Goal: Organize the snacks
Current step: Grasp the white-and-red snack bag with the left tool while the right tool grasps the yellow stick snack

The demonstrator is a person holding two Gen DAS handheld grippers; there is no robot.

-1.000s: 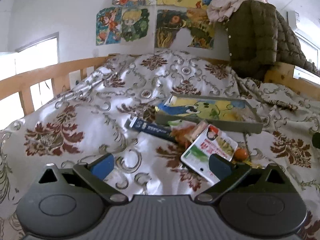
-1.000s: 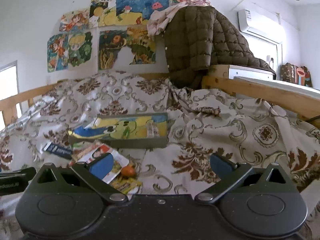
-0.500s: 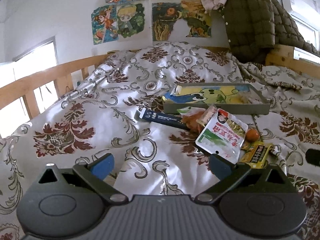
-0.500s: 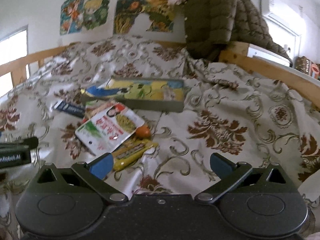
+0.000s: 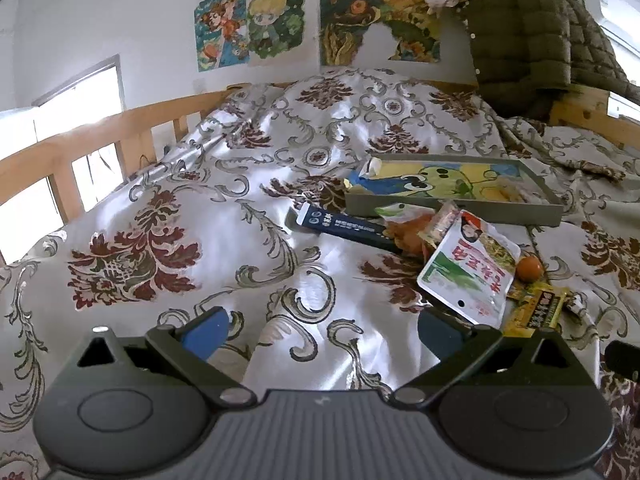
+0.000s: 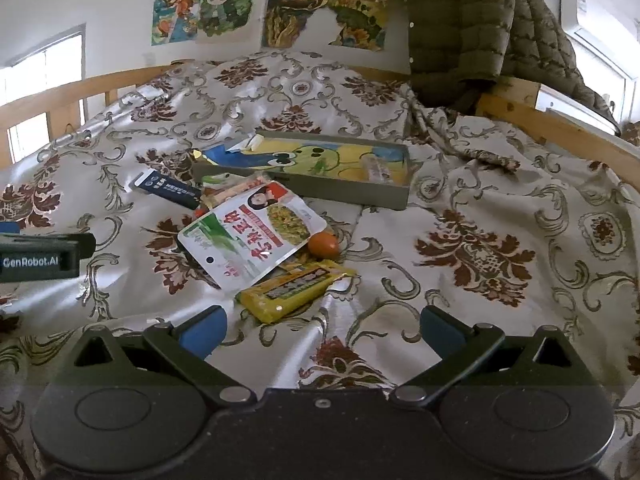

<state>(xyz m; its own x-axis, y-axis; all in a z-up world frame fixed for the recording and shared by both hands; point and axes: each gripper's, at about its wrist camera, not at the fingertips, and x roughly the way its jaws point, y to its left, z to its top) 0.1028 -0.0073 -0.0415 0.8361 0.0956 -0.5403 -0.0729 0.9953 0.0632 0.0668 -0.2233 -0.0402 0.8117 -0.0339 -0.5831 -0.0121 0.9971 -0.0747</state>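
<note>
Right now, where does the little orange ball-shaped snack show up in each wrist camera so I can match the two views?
Left wrist: the orange ball sits right of centre, touching the white pouch's right edge.
Right wrist: the ball is at centre, off the pouch's lower right.
Shared landmark: the grey tray behind it.

A shallow grey tray (image 6: 394, 196) is lying flat on the bedspread, and a cartoon-frog packet (image 6: 304, 157) is covering most of its floor, one corner overhanging the tray's left end. A small pale wrapped item (image 6: 378, 168) is lying near the tray's right end. In front of the tray a loose pile is resting: a dark blue stick pack (image 6: 166, 188), a white and green pouch (image 6: 252, 232) lying uppermost, a small orange round item (image 6: 323, 244) touching the pouch's right edge, and a yellow bar wrapper (image 6: 294, 290) lying nearest the camera, partly under the pouch.
</note>
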